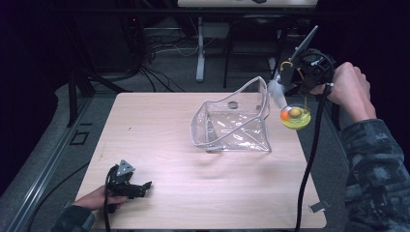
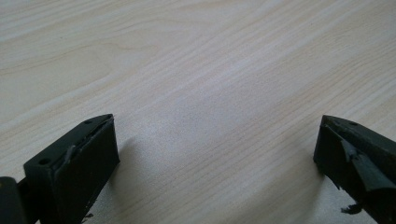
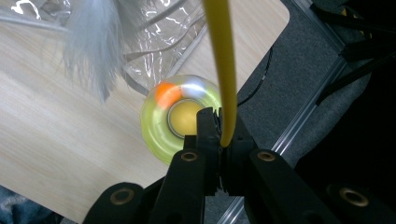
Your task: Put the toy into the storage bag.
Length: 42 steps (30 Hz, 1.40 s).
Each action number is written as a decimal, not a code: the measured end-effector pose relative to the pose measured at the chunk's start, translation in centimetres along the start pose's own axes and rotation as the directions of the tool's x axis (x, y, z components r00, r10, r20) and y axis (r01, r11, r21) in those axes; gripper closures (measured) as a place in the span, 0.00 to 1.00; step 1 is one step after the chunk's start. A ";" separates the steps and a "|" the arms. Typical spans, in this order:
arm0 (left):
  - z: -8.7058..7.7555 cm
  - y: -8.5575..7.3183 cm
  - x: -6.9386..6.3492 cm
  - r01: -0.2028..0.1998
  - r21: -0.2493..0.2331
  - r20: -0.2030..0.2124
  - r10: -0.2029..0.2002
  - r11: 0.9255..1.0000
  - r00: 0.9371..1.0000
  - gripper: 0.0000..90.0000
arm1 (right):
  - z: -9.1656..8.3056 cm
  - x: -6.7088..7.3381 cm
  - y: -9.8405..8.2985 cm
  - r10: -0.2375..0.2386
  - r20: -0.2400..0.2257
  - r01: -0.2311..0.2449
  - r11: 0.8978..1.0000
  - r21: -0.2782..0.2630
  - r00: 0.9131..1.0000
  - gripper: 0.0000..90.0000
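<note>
The high view looks forward and down over the whole table (image 1: 193, 193). The left gripper view sits close above its wood (image 2: 196, 70); the right gripper view looks down at its far right corner (image 3: 261, 28).

This looks like a lab or test room rather than a home: a bare light-wood desk (image 1: 159, 193) stands on grey carpet (image 1: 174, 67), loose black cables (image 1: 159, 48) trail round metal stand legs (image 1: 200, 53) behind, and the surroundings are dark, perhaps curtained.
</note>
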State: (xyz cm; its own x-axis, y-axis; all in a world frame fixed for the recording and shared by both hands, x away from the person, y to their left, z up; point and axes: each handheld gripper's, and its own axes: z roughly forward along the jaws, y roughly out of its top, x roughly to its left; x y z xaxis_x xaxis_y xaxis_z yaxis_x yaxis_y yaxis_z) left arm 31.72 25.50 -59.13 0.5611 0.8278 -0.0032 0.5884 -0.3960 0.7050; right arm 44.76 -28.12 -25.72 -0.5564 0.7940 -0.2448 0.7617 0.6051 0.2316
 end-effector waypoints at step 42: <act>0.0 0.0 0.0 0.000 0.000 0.000 0.000 1.000 1.000 0.00 | -3.8 1.4 5.0 -0.051 0.073 0.055 0.997 -0.051 0.996 0.97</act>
State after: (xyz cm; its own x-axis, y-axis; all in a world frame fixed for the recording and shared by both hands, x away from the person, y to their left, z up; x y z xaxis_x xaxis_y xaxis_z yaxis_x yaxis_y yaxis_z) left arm 31.73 25.50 -59.13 0.5614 0.8275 -0.0034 0.5883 -0.3962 0.7049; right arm 46.52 -23.78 -21.36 -0.5689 0.7559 -0.3240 0.7123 0.6498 0.2653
